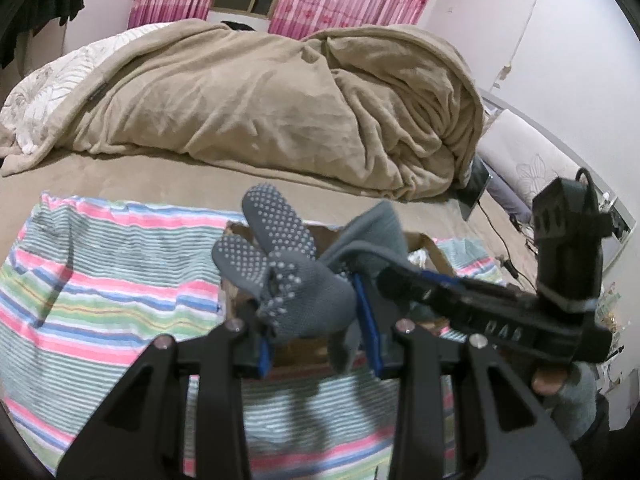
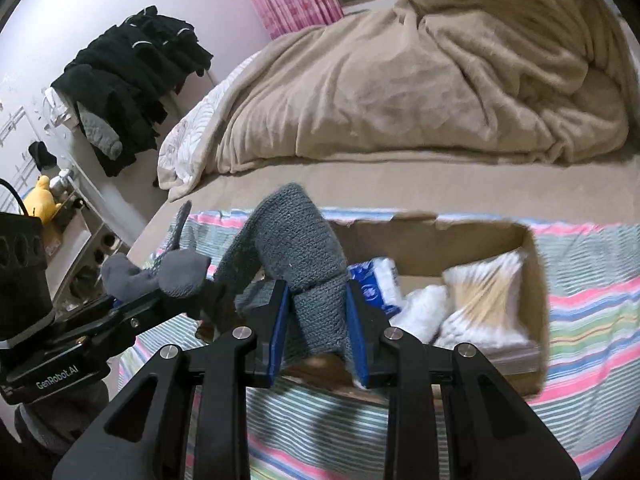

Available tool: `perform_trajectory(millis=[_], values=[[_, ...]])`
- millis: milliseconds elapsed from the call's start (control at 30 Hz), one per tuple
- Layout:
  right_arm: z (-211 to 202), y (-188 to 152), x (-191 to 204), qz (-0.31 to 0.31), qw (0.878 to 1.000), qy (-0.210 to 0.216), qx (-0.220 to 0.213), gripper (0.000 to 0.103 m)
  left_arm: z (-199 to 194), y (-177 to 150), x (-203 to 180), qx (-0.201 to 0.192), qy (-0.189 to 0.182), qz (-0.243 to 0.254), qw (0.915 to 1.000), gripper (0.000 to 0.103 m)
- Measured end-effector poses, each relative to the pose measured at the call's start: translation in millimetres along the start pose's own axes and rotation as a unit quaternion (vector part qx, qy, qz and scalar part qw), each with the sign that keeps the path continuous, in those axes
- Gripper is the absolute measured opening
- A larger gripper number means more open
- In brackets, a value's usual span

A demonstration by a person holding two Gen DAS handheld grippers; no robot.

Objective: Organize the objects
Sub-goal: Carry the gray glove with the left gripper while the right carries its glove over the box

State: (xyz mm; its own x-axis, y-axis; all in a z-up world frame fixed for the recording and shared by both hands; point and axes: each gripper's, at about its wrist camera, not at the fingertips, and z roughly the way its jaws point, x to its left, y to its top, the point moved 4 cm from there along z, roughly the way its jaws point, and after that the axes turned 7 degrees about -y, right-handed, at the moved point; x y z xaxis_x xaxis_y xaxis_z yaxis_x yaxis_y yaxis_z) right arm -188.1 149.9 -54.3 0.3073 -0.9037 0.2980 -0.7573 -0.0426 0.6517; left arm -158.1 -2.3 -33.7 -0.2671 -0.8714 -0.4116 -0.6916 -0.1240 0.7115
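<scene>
A pair of grey socks with white grip dots is held up above the cardboard box. My left gripper is shut on the sole end of the grey socks. My right gripper is shut on the knitted cuff end of the same socks. The right gripper also shows in the left wrist view, and the left gripper in the right wrist view. The open cardboard box lies on a striped cloth and holds cotton swabs and a blue-white packet.
A bunched beige blanket covers the far half of the bed. Dark clothes hang at the left wall above a shelf with a yellow plush toy. A cable and a headboard lie at the right.
</scene>
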Motion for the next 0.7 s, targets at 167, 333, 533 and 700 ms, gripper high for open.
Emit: perform_trajectory(millis=[167,333,533,700], values=[[20.8,-9.7,-0.8,0.009,1.000,0.004,0.022,0.030,25.7,-2.6,4.3,0.024,-0.005,-0.004,0.9997,0.036],[27.0,-14.3,-14.2,0.028,0.999,-0.005,0.029,0.031,50.5,-7.9,1.2,0.056,-0.021,0.005,0.9982,0.036],[23.5,-15.7,-24.4,0.035,0.999,-0.013,0.031,0.044,81.2,-21.8,3.1,0.093,0.011,0.033,0.9951,0.036],[17.1,-16.5,-28.6,0.033,0.999,-0.019,0.025,0.045,85.2,-26.0,7.3,0.111,0.033,0.050,0.9921,0.038]])
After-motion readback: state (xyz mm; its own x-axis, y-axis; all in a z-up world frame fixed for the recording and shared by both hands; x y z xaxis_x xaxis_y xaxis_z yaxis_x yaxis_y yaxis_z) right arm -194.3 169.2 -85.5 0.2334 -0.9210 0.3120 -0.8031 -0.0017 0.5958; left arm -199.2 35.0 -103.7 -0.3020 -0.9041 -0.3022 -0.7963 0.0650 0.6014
